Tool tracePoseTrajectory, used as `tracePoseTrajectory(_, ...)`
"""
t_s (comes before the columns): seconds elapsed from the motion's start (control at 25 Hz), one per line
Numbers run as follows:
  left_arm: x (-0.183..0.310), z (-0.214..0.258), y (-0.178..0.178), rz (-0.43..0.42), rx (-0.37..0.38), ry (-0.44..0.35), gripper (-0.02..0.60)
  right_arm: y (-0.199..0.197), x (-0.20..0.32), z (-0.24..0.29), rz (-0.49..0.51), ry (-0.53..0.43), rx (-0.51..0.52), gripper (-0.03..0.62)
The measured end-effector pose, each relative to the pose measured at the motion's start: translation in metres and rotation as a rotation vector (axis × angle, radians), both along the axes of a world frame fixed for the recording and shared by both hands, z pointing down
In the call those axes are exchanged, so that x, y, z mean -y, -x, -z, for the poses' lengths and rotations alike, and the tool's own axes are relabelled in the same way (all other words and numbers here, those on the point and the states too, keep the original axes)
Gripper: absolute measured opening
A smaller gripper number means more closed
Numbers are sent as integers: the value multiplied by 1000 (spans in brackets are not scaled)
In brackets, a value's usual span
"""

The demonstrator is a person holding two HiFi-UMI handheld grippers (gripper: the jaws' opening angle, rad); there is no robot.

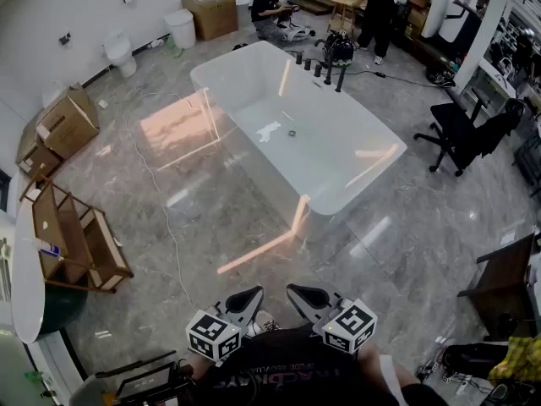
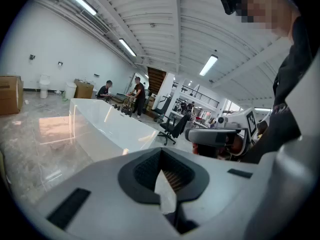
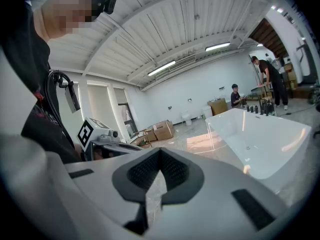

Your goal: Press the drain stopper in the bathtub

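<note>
A white freestanding bathtub (image 1: 359, 176) stands on the grey marble floor ahead of me. Its small metal drain stopper (image 1: 292, 133) sits in the middle of the tub's bottom. Both grippers are held low against my body, far from the tub. The left gripper (image 1: 251, 297) and the right gripper (image 1: 302, 294) are shut with nothing in them. In the left gripper view the shut left gripper (image 2: 162, 184) faces the tub's side wall (image 2: 107, 126). In the right gripper view the shut right gripper (image 3: 156, 181) fills the foreground, with the tub (image 3: 280, 156) and the stopper (image 3: 248, 147) beyond it to the right.
Black faucet fittings (image 1: 325, 66) stand at the tub's far end. Cardboard boxes (image 1: 63, 123) and a wooden frame (image 1: 78, 239) lie at the left, a toilet (image 1: 118, 52) at the back wall. A black office chair (image 1: 461, 134) is at the right. Two people (image 1: 272, 8) work at the back.
</note>
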State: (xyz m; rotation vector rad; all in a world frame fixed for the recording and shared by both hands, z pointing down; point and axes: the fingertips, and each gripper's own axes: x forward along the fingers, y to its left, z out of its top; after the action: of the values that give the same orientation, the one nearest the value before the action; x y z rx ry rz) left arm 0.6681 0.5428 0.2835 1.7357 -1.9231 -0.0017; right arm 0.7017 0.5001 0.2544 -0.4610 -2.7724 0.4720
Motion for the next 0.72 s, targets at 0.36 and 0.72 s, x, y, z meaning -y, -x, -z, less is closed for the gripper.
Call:
tracePoseTrajectory(0.36,1,0,5,7,-3,2,6,5,2,1,7,-3,-1,15)
tracePoseTrajectory(0.72,4,0,4,-11,-5,2,6,6,6,5,-7,37,26,15)
